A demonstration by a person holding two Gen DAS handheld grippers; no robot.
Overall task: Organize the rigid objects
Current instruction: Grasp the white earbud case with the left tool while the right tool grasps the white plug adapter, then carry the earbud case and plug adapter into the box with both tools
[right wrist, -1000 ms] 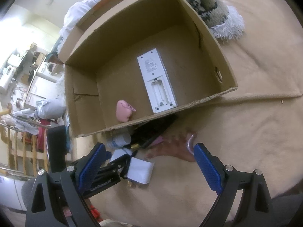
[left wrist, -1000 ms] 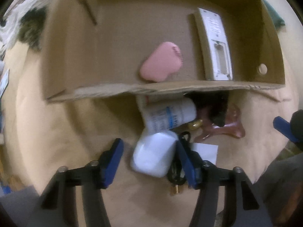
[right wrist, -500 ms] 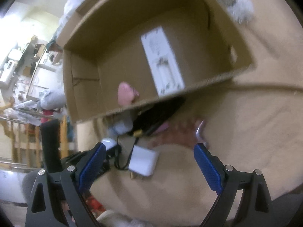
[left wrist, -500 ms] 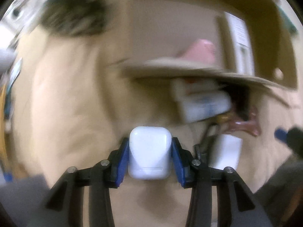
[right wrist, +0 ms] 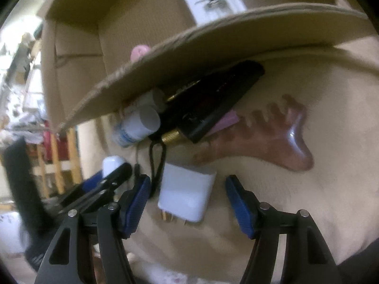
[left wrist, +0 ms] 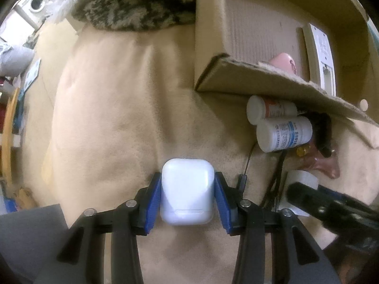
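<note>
Your left tongs (left wrist: 187, 196) are clamped on the white earbud case (left wrist: 187, 193), low in the frame's centre. Your right tongs (right wrist: 187, 201) are closing around the white charger (right wrist: 187, 195), pads not touching, below the cardboard box (right wrist: 213, 45).

beige fleece blanket (left wrist: 106, 118) as the surface. lying on it: cardboard box (left wrist: 236, 71), two white pill bottles (left wrist: 284, 132), black case (right wrist: 213, 101), brown comb (right wrist: 272, 137), white charger (right wrist: 187, 194), mottled shaggy rug (left wrist: 132, 7).
</note>
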